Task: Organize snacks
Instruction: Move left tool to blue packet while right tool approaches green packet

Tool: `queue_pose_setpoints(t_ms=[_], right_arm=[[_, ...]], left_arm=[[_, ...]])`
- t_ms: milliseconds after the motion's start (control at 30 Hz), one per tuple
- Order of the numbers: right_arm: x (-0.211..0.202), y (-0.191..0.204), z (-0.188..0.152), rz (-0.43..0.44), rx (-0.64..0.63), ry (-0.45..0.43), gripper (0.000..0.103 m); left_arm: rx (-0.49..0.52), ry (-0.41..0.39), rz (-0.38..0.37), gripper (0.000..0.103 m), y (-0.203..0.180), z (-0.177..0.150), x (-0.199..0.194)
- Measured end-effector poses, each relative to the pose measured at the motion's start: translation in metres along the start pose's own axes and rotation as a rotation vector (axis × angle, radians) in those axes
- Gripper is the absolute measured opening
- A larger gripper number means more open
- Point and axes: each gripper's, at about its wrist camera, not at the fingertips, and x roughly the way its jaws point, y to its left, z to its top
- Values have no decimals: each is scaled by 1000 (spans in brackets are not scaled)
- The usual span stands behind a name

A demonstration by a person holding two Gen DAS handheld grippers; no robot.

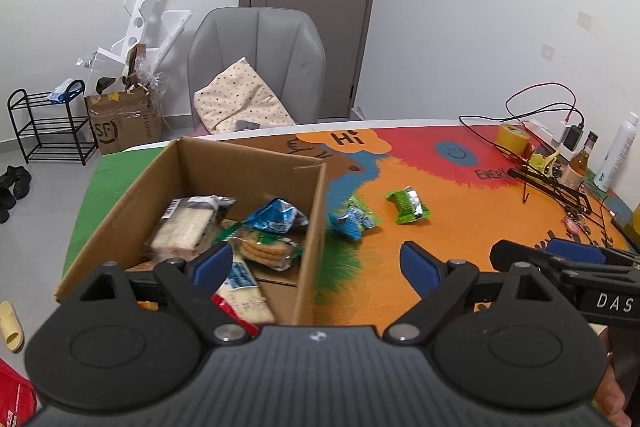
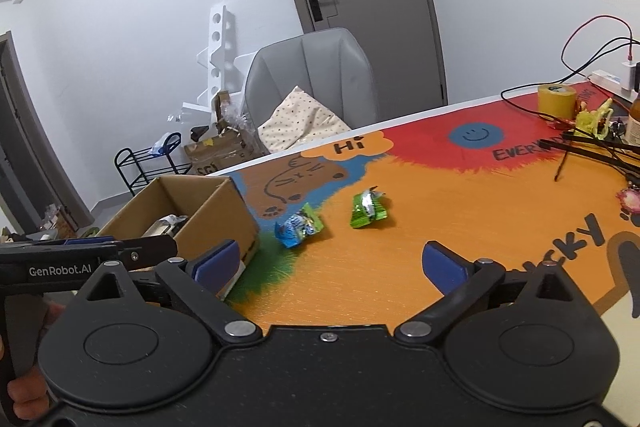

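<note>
A cardboard box [image 1: 310, 227] stands on the left of the colourful table mat and holds several snack packs, among them a blue packet [image 1: 276, 217] and a biscuit pack [image 1: 266, 251]. The box also shows in the right wrist view [image 2: 224, 215]. On the mat to the right of the box lie a blue-and-green packet [image 1: 352, 221] [image 2: 298, 225] and a green packet [image 1: 408, 205] [image 2: 368, 209]. My left gripper [image 1: 316, 263] is open and empty, over the box's right wall. My right gripper [image 2: 332, 261] is open and empty, above the mat, short of both packets.
A yellow tape roll [image 2: 556, 101], bottles [image 1: 578, 165], cables and a black wire stand [image 1: 556, 187] crowd the table's far right. A grey chair [image 1: 256, 67] with a cushion stands behind the table. The box's walls rise above the mat.
</note>
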Motion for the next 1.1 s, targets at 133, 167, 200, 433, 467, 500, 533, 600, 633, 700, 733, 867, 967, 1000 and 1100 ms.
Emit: queue_pose_setpoints(t_ms=[133,167,200,433,467,500,533,600,633,700,733,867,967,1000,1100], right_arm=[[-2,-11,0,4,13,-1,100],[-3,-14,-1,6,16,-1,100],[-4,-16,-1,6,18,-3,100],[-6,-35,-2,10,30,-12,99],[-6,-38,-2,13,32,-12,98],[-5,-40,-2,16,33,-11,97],[-4,-43,-2,17,34,-9,96],[-2,-48,-1,20,37,-5,93],[-1,-51,-1,23,40,-4,91],[1,-56,0,27,46,2,86],[3,-57,0,28,49,5,83],[10,-67,1,31,56,10,79],[16,-73,2,37,65,17,76],[18,-75,3,38,66,19,76],[25,-80,5,47,71,27,73]], left_arm=[[7,0,-4,90,-11,1,2],[9,0,-5,90,-14,0,3],[13,1,-6,90,-17,0,3],[42,3,-16,90,-41,1,10],[46,4,-17,90,-44,1,11],[49,3,-18,90,-47,1,12],[51,2,-18,90,-51,2,13],[51,0,-18,90,-55,2,16],[51,-1,-18,90,-58,3,18],[50,-5,-14,90,-62,3,22],[48,-8,-9,90,-64,3,24],[45,-14,1,89,-72,5,34],[41,-1,6,87,-76,6,45],[38,4,7,87,-77,6,48],[35,10,18,87,-81,7,59]])
